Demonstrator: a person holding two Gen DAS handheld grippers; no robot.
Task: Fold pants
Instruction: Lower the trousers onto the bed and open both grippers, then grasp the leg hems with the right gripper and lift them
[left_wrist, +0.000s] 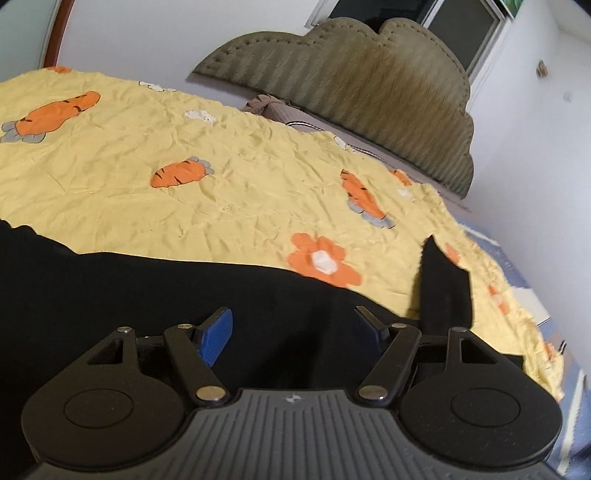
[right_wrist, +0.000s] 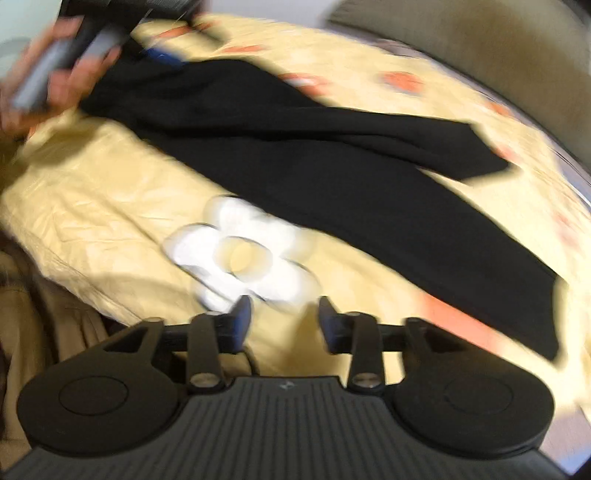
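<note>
Black pants (right_wrist: 332, 173) lie stretched across a yellow bedspread (right_wrist: 103, 206), their two legs running to the right. In the left wrist view the pants (left_wrist: 147, 295) fill the lower frame, with one leg end (left_wrist: 445, 291) sticking up at the right. My left gripper (left_wrist: 295, 328) is open, its blue-padded fingers (left_wrist: 216, 338) just over the black cloth. It also shows in the right wrist view (right_wrist: 162, 55) at the pants' far left end. My right gripper (right_wrist: 284, 321) is open and empty above the bedspread, near a white flower print (right_wrist: 240, 254), short of the pants. That view is blurred.
The bedspread (left_wrist: 221, 155) carries orange carrot and flower prints. A padded olive headboard (left_wrist: 369, 85) stands against the white wall, with a window above it. A person's hand (right_wrist: 62, 88) holds the left gripper. The bed edge drops off at the lower left in the right wrist view.
</note>
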